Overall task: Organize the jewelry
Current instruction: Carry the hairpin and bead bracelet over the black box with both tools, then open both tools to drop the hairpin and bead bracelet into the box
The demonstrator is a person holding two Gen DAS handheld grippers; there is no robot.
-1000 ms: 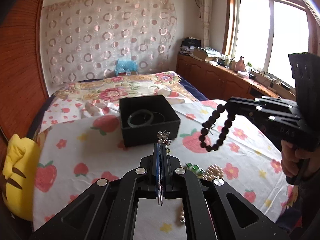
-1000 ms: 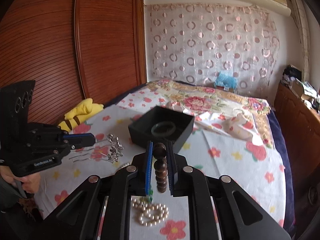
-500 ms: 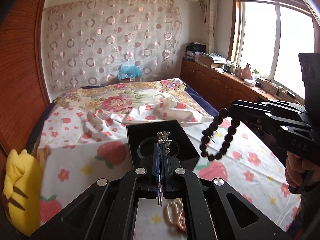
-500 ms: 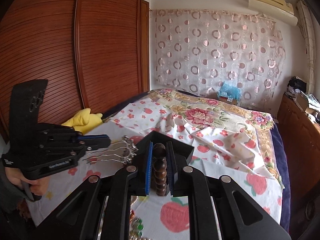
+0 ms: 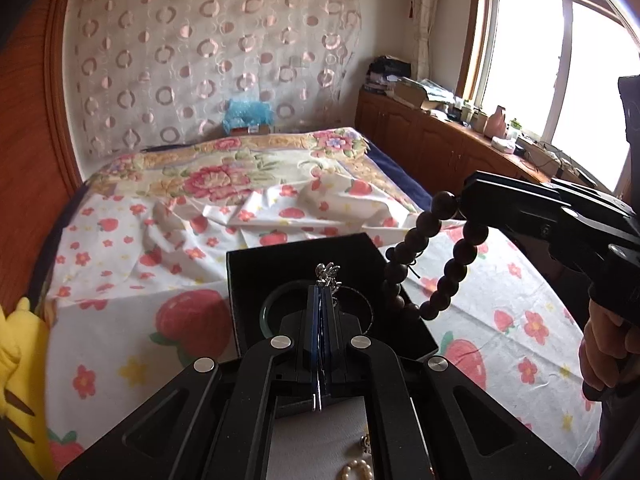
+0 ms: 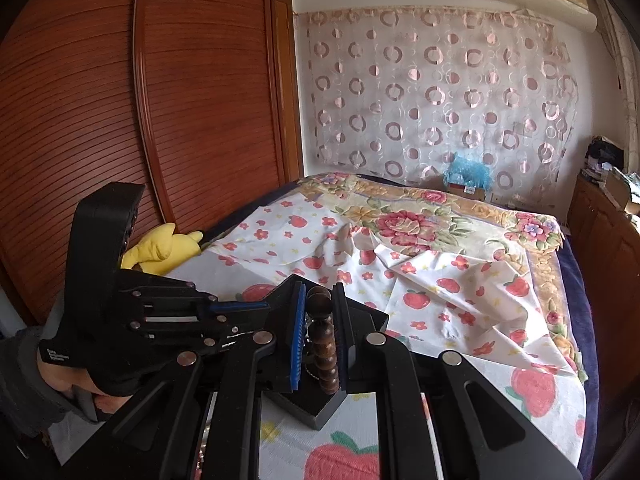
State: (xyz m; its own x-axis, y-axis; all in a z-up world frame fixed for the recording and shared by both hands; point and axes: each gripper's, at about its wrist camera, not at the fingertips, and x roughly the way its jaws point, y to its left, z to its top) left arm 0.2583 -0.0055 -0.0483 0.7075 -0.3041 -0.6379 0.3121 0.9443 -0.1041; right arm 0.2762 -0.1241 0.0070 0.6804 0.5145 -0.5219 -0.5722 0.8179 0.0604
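While the left claw (image 5: 325, 294) grips a silver ornate hairpin (image 5: 328, 271) over the black square box (image 5: 256, 276) on the bed (image 5: 120, 320), the right claw (image 6: 320, 312) clamps a dark wooden bead bracelet (image 5: 440, 256) above the box's right edge.

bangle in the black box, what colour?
Pale green, jade-like. The bangle shows best in the left wrist view, lying in the black box, partly hidden behind the left tool.

Both handheld tools are matte black: the left gripper (image 5: 321, 292) has blue pads and round silver screws on its linkage arms; the right gripper (image 6: 320, 312) has one blue ribbed pad. Small white lettering marks the bodies. Bare fingers (image 5: 600, 344) show.
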